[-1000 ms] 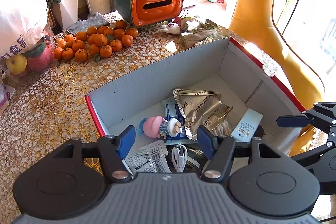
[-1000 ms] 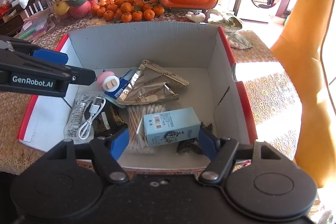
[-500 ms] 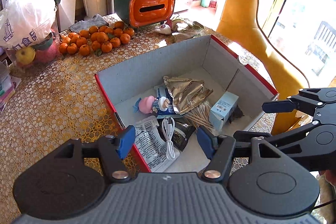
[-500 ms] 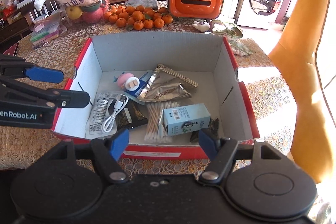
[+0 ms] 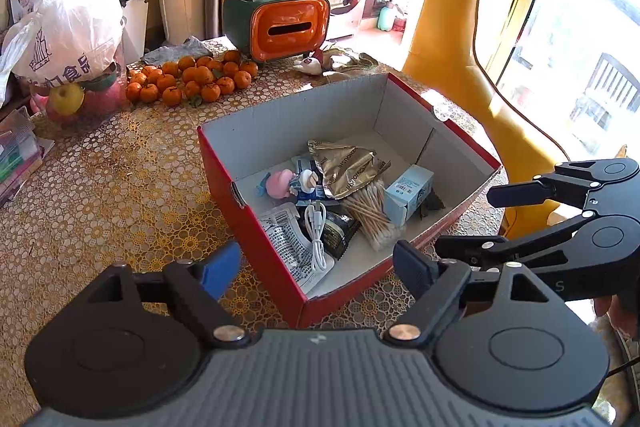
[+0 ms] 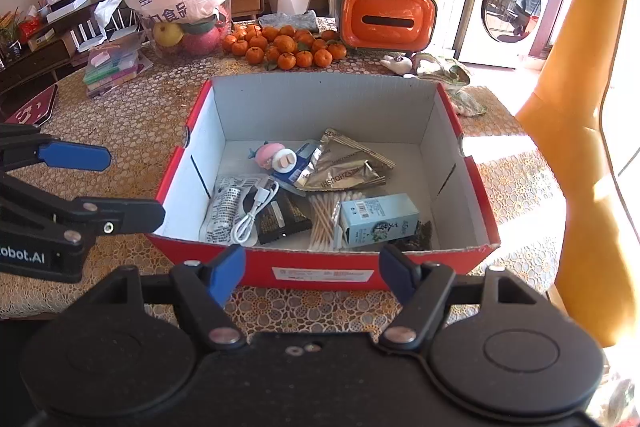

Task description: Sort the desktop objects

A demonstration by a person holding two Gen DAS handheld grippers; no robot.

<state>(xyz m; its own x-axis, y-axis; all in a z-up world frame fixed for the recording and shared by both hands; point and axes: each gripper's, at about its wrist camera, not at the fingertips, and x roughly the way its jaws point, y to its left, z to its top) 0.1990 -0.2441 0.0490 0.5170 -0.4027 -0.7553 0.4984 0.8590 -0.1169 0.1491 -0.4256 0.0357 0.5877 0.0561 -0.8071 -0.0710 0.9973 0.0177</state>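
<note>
Sunlit lace tablecloth (image 6: 132,115) carries your red box (image 6: 320,273), where the cable (image 6: 256,211), swabs (image 6: 322,219), carton (image 6: 378,219) and pouch (image 6: 344,171) already lie, so sorting looks nearly done. At 12 o'clock, oranges (image 6: 286,49) remain. Your left gripper (image 5: 316,269) is opening, empty; your right gripper (image 6: 312,273) stands apart, empty.

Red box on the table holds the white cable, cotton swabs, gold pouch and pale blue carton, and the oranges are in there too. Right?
Not the oranges: in the right wrist view they lie on the table behind the red box. The white cable, cotton swabs, gold pouch and pale blue carton are inside.
</note>
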